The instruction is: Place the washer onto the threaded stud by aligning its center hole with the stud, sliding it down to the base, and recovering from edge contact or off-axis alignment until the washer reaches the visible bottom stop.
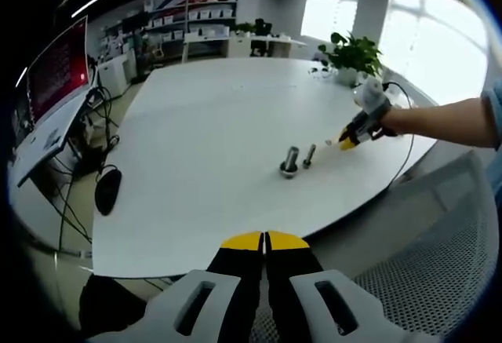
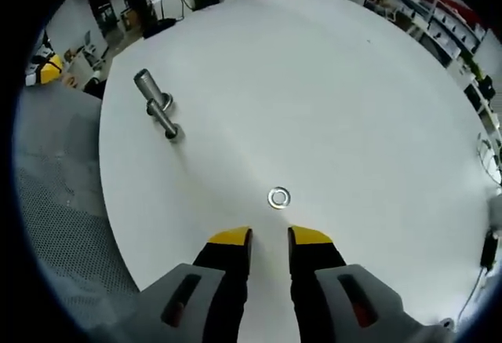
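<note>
A small metal washer (image 2: 278, 198) lies flat on the white table (image 2: 329, 92), just beyond my right gripper (image 2: 269, 237). That gripper is open, its yellow-tipped jaws a little apart with nothing between them. Two metal studs stand close together further off: a thicker one (image 2: 147, 85) and a thinner one (image 2: 167, 123). In the left gripper view the same studs (image 1: 289, 161) stand mid-table, with the right gripper (image 1: 349, 140) in a person's hand just to their right. My left gripper (image 1: 265, 241) hovers off the near table edge, jaws pressed together and holding nothing.
A potted plant (image 1: 354, 56) and a cable sit at the table's far side. A black mouse (image 1: 107, 188) and a monitor (image 1: 55, 76) are at the left on a lower desk. A mesh chair (image 1: 439, 264) stands by the near edge.
</note>
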The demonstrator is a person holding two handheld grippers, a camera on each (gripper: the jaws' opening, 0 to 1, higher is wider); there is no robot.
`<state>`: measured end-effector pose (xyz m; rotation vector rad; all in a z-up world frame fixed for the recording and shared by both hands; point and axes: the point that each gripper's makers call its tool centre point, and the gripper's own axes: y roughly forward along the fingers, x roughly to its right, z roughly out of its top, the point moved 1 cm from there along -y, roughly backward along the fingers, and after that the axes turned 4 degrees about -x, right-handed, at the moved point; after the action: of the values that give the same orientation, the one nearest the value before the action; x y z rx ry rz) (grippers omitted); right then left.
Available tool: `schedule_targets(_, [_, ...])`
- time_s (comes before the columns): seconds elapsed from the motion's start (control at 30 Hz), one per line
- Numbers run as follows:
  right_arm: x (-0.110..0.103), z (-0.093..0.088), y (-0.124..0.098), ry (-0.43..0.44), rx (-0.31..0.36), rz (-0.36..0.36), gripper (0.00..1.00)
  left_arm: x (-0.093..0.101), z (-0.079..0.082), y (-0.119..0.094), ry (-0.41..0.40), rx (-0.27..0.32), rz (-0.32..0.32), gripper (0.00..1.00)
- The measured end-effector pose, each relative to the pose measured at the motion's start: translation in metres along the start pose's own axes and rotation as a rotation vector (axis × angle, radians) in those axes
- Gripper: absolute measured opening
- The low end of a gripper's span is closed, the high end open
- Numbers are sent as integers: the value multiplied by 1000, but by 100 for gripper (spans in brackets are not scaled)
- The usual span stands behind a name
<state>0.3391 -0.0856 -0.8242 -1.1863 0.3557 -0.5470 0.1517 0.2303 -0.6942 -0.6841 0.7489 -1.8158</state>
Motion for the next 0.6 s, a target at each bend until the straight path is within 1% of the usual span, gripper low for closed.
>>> schedule_targets(0.1, [2, 0, 1, 14, 2, 0, 22, 0, -1, 0, -3, -3, 5, 0])
schedule_targets(0.23, [4, -1, 0, 13, 0, -4, 22, -1, -2, 0, -4, -12, 8, 0])
schedule_targets(0.53, [6, -5, 1, 16, -13, -9, 23, -1, -1, 0, -12, 0, 8, 0])
schedule_targets(0.6, [10, -9, 0, -19, -34, -35, 23, -1, -1, 0, -6, -2, 5, 0])
